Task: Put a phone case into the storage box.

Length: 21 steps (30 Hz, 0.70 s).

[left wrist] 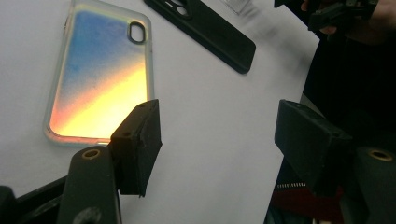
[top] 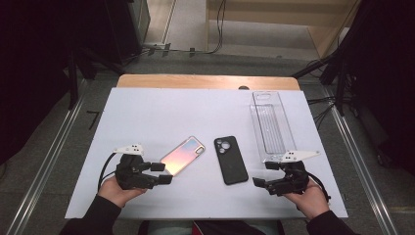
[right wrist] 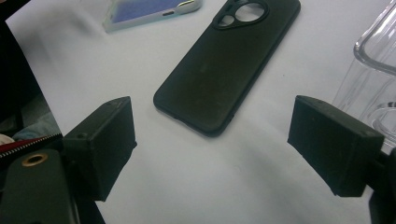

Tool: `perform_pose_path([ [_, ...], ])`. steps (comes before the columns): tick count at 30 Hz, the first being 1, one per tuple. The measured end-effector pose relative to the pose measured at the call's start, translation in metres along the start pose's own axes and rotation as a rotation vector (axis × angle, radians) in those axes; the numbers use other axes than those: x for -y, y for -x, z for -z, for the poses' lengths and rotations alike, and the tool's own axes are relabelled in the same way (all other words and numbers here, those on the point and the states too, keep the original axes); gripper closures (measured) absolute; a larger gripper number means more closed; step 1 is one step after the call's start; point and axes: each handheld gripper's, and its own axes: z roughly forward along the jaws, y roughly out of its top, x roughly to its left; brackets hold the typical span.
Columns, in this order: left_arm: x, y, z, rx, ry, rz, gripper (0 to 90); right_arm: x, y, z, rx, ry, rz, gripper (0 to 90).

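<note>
High view first: the left gripper (top: 165, 173) lies with its jaws spread and empty just beside the near end of the iridescent phone case (top: 183, 155); the right gripper (top: 262, 174) is likewise spread and empty, a little right of the black phone case (top: 230, 159). Both cases lie flat, backs up, side by side in the middle of the white sheet (top: 147, 117). They look light, thin and springy, the glossy one probably slippery, so pinching across a long edge near the middle seems safest. A clear plastic tray (top: 270, 125) lies right of them. Beneath the sheet is a wooden table (top: 205, 81), with grey floor and cables around it.
</note>
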Motion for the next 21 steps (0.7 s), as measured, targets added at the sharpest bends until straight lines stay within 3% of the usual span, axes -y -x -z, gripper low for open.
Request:
perform_pose_path([
  [3, 0.0, 0.0, 0.001, -0.007, 0.003, -0.006, 32.2, 0.0, 0.0, -0.001, -0.001, -0.002, 0.0, 13.0],
  [7, 0.0, 0.005, -0.001, -0.023, -0.007, -0.06, 29.2, 0.0, -0.001, -0.001, -0.003, -0.003, 0.001, 13.0],
  [10, -0.001, 0.005, -0.001, -0.016, -0.007, -0.057, 26.4, 0.0, 0.0, -0.001, -0.002, -0.003, 0.0, 13.0],
  [12, -0.003, 0.006, 0.0, -0.018, 0.018, -0.062, 26.5, 0.0, 0.0, -0.001, -0.003, -0.001, -0.001, 13.0],
  [13, -0.006, 0.009, 0.003, -0.053, 0.045, -0.075, 23.0, 0.0, -0.001, 0.0, -0.002, -0.001, -0.001, 13.0],
  [16, -0.008, 0.01, 0.004, -0.056, 0.063, -0.079, 20.5, 0.0, -0.001, 0.0, -0.002, -0.001, -0.001, 13.1],
  [19, -0.01, 0.008, 0.002, -0.032, 0.055, -0.089, 7.6, 0.0, 0.0, 0.0, -0.002, 0.0, -0.002, 13.1],
  [20, -0.01, 0.005, 0.0, -0.026, 0.054, -0.071, 0.0, 0.0, 0.0, -0.001, -0.001, -0.002, -0.004, 13.0],
  [21, -0.011, 0.003, -0.002, -0.01, 0.046, -0.057, 0.0, 0.0, 0.001, -0.001, -0.001, -0.002, -0.004, 13.0],
])
